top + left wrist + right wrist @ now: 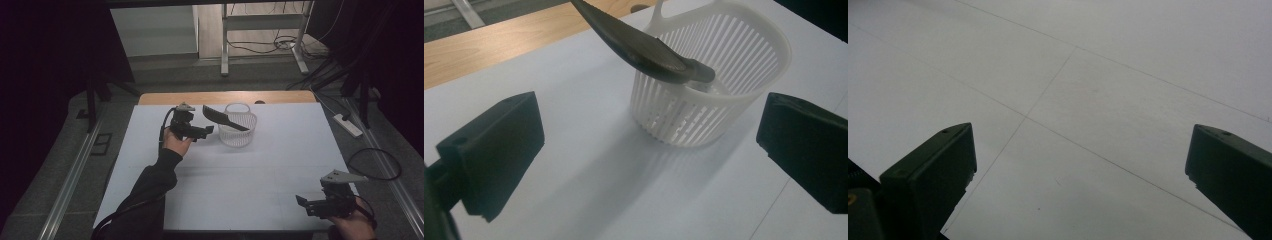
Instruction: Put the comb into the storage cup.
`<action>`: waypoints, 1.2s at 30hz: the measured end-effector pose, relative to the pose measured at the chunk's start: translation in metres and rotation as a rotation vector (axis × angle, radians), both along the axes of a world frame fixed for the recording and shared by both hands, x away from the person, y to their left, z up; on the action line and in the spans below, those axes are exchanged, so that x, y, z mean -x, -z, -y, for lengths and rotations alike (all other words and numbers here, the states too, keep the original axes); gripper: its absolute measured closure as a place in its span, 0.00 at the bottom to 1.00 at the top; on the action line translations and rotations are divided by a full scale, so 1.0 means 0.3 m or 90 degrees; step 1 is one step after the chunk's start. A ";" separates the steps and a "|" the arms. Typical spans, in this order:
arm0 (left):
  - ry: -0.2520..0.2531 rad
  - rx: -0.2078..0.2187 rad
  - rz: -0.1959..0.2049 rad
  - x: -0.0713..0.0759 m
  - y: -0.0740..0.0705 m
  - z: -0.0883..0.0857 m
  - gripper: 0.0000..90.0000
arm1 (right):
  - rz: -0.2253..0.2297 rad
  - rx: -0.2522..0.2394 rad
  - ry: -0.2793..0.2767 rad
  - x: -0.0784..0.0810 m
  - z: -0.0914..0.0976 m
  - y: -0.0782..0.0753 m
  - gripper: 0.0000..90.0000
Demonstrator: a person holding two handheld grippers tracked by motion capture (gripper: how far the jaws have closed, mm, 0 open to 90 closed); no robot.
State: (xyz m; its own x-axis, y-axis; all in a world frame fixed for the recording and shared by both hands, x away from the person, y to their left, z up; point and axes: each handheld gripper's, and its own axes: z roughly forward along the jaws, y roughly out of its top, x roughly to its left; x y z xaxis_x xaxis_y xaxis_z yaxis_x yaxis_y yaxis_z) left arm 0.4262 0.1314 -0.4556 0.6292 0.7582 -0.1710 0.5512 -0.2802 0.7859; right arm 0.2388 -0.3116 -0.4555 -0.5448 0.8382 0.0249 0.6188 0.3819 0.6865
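A white slatted plastic basket (238, 131) (704, 100) stands on the white table toward the back. A dark hairbrush or comb (223, 118) (644, 50) rests slanted across its rim, one end inside, the other sticking out up and to the left. My left gripper (208, 131) (649, 165) hangs just left of the basket, open, nothing between its jaws and apart from the brush. My right gripper (303, 202) (1078, 175) sits near the front right corner of the table, open over bare tabletop.
The white table top (225, 180) has a wooden strip (225, 97) along its far edge. Behind it are a desk frame and cables on the floor. A black cable loop (375, 164) lies off the right edge beside a power strip (347, 125).
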 end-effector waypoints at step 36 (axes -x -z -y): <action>0.039 0.072 0.008 0.070 -0.010 -0.065 0.00 | 0.000 -0.006 -0.011 0.002 -0.001 -0.002 0.01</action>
